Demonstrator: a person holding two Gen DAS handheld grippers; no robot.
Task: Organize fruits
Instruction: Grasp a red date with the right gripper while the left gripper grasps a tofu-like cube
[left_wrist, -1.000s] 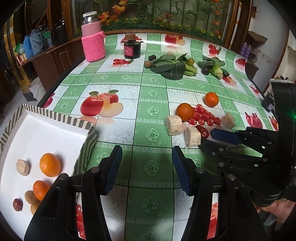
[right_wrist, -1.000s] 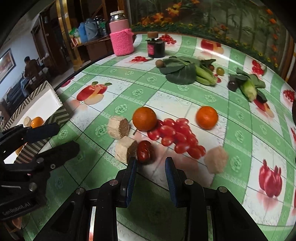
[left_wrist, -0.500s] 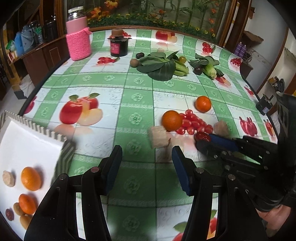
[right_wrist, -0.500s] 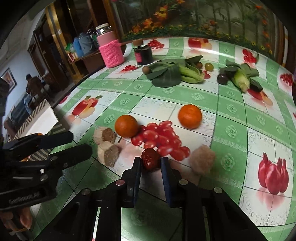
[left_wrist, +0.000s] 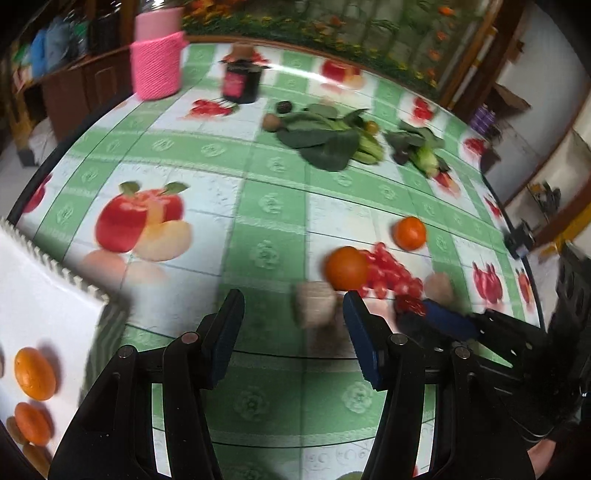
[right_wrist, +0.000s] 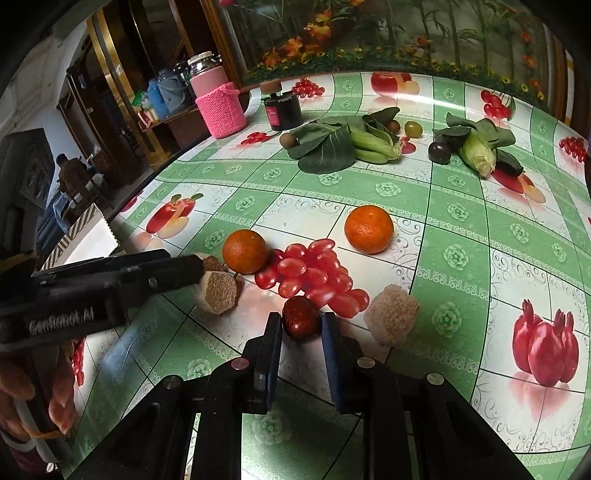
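Observation:
My right gripper is shut on a dark red date, just off the table beside a bunch of cherry tomatoes. Two oranges and tan cut chunks lie around it. My left gripper is open and empty, close in front of a tan chunk and an orange. It also shows in the right wrist view. The white box with striped rim holds oranges at lower left.
A pink knitted jar and a dark jar stand at the back. Leafy greens, corn, a dark plum and small fruits lie at the far side. The table edge curves on the left.
My right gripper has closed on the date and lifted it slightly. My left gripper has moved forward and right toward the tan chunks; the box has slid out to the left of view.

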